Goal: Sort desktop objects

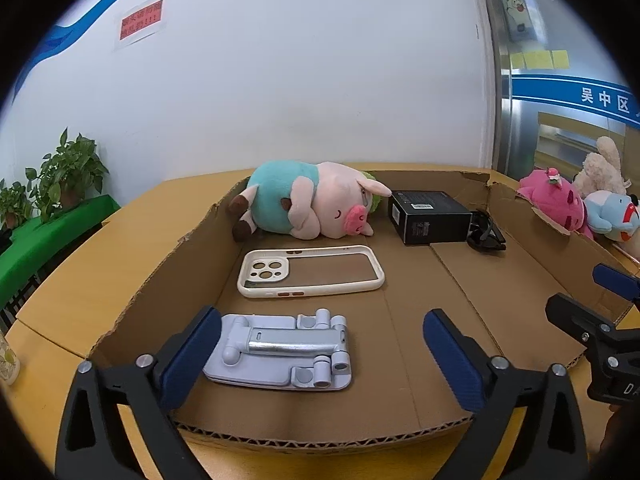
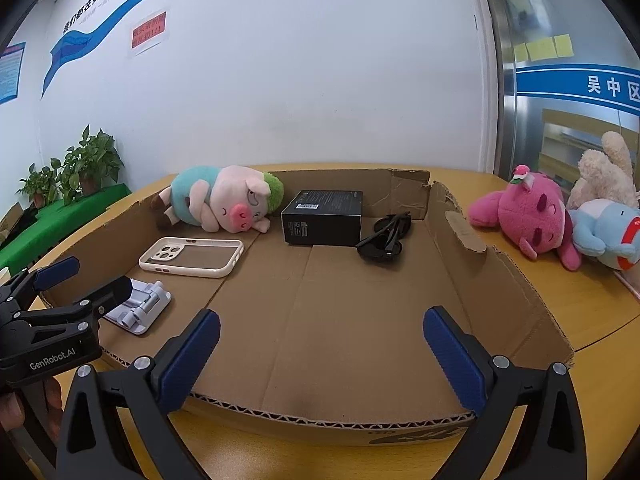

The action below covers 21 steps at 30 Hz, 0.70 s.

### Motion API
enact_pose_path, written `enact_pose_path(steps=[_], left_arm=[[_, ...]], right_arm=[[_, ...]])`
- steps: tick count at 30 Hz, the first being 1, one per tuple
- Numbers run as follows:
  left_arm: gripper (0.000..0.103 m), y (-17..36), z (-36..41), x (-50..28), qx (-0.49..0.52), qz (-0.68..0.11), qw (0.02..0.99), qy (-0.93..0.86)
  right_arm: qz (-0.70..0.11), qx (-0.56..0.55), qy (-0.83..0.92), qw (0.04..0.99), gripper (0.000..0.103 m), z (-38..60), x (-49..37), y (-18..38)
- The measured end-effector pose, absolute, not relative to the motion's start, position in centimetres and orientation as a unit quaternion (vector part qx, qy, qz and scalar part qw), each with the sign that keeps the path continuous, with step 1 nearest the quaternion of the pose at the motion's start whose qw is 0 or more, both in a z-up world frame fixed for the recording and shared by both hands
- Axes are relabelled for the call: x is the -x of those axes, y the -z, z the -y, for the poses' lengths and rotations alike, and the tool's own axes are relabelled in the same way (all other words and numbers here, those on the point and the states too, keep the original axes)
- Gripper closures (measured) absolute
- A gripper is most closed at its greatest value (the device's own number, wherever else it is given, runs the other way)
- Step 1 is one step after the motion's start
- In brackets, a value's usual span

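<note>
A shallow cardboard tray [image 1: 160, 276] [image 2: 500, 280] holds a plush pig [image 1: 308, 204] [image 2: 224, 204], a white phone case [image 1: 312, 272] [image 2: 192, 258], a pale folded phone stand [image 1: 280, 352] [image 2: 140, 308], a black box [image 1: 430, 216] [image 2: 324, 218] and black sunglasses [image 1: 486, 234] [image 2: 384, 238]. My left gripper [image 1: 320, 356] [image 2: 86, 280] is open and empty, fingers either side of the phone stand at the tray's near edge. My right gripper [image 2: 320, 356] is open and empty over the tray's bare near part; it also shows in the left wrist view [image 1: 592, 292].
A pink plush [image 2: 528, 216] [image 1: 556, 200], a blue plush [image 2: 608, 236] and a cream plush [image 2: 604, 176] lie on the wooden table [image 2: 592, 312] right of the tray. Potted plants [image 1: 60, 176] stand far left by the wall.
</note>
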State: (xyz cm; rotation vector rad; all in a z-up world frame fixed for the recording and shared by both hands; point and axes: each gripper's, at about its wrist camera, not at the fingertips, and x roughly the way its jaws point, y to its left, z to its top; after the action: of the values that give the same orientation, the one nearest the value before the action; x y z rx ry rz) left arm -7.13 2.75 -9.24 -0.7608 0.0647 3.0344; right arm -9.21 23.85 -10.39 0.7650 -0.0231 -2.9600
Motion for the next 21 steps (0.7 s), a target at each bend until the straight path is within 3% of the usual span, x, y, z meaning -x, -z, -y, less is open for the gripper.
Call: enact_pose_path(steps=[21], left_arm=[[0.000, 9.30, -2.73, 7.19, 0.244, -0.020, 0.001, -0.970]], right_arm=[[0.005, -0.252, 0.967, 0.040, 0.000, -23.71, 9.24, 10.42]])
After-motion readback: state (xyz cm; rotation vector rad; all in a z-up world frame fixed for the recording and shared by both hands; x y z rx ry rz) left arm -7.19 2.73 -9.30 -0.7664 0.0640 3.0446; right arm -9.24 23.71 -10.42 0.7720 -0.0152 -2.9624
